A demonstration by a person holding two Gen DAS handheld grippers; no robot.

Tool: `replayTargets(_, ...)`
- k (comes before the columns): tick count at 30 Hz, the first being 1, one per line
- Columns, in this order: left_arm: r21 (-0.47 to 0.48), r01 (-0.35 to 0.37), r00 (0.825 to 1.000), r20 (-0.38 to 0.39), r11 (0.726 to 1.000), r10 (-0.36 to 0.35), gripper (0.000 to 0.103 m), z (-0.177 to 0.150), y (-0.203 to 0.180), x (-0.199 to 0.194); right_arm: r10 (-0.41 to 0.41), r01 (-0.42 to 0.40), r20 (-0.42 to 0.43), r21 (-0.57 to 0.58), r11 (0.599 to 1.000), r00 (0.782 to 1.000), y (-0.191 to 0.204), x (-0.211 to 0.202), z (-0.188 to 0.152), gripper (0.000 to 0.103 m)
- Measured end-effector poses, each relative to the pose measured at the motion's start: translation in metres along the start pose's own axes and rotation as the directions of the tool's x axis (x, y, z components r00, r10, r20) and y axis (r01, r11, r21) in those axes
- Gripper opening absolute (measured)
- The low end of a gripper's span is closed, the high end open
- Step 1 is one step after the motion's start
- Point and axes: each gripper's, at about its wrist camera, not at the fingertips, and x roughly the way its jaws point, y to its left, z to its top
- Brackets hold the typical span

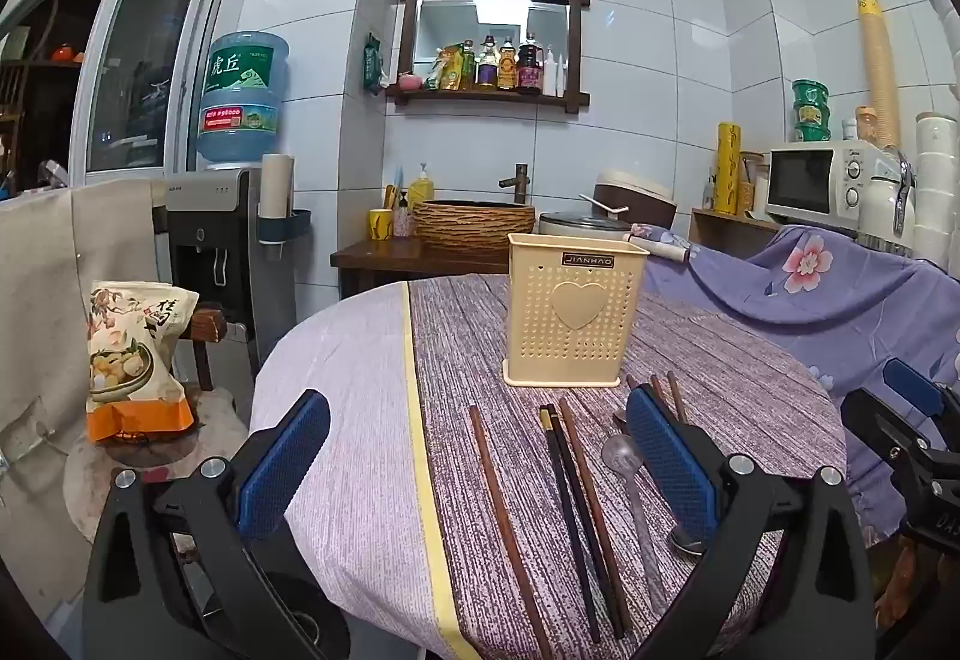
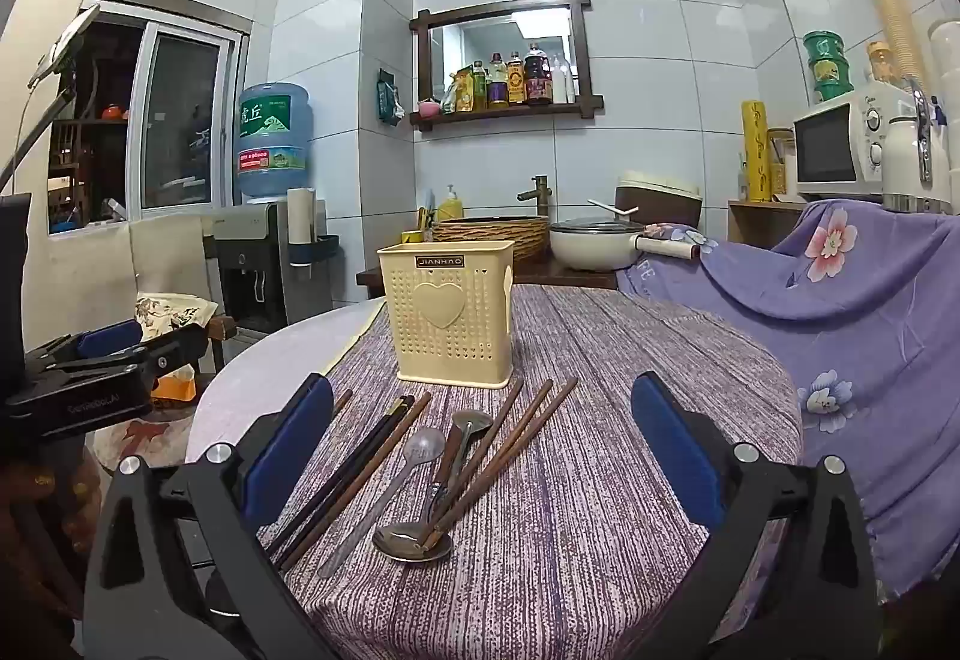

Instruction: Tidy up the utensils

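Both grippers, left [image 1: 477, 456] and right [image 2: 483, 450]: jaws wide, nothing held. Chopsticks [image 2: 354, 471] and spoons [image 2: 413, 545] flat on striped tablecloth [image 2: 600, 480], just before cream perforated holder [image 2: 451, 315]. Pinch one chopstick mid-shaft, lift clear, tilt upright, lower into holder.

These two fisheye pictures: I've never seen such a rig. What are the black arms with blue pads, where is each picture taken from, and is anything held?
No robot here: a person holds a two-finger gripper in each hand, each with a camera looking forward along its fingers. One picture looks out from the left gripper, the other from the right gripper. Both are wide open and hold nothing. On the round table stands a cream utensil holder. In front of it lie loose chopsticks and spoons, still to be sorted.
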Motion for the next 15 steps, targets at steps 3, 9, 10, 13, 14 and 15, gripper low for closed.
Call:
replayTargets(3, 0.001, -0.001, 1.000, 0.001, 1.000, 0.001, 0.097, 0.0000, 0.0002, -0.0005, 0.001, -0.001, 0.001, -0.001, 1.000, 1.000, 0.0001, -0.0002, 0.0003, 0.098)
replayTargets(9, 0.006, -0.002, 1.000, -0.007, 1.000, 0.002, 0.097, 0.0001, -0.0003, -0.0002, 0.001, -0.001, 0.000, 0.000, 1.000, 1.000, 0.0009, 0.0000, 0.0009, 0.098)
replayTargets(10, 0.006, -0.001, 1.000, -0.008, 1.000, 0.001, 0.097, 0.0000, -0.0003, 0.0006, 0.000, 0.000, -0.001, 0.001, 1.000, 1.000, 0.0017, 0.0002, 0.0013, 0.098)
replayTargets(13, 0.006, -0.001, 1.000, -0.007, 1.000, 0.001, 0.097, -0.0012, -0.0006, 0.0002, 0.000, 0.000, -0.002, 0.002, 1.000, 1.000, -0.0044, -0.0030, -0.0004, 0.098)
replayTargets(14, 0.006, -0.003, 1.000, -0.009, 1.000, 0.003, 0.097, -0.0011, -0.0013, 0.0011, 0.000, 0.000, -0.002, 0.002, 1.000, 1.000, -0.0048, -0.0036, -0.0004, 0.098)
replayTargets(15, 0.008, -0.002, 1.000, -0.012, 1.000, 0.002, 0.097, -0.0002, -0.0015, 0.0009, 0.001, -0.001, -0.003, 0.002, 1.000, 1.000, -0.0044, -0.0031, 0.0010, 0.098)
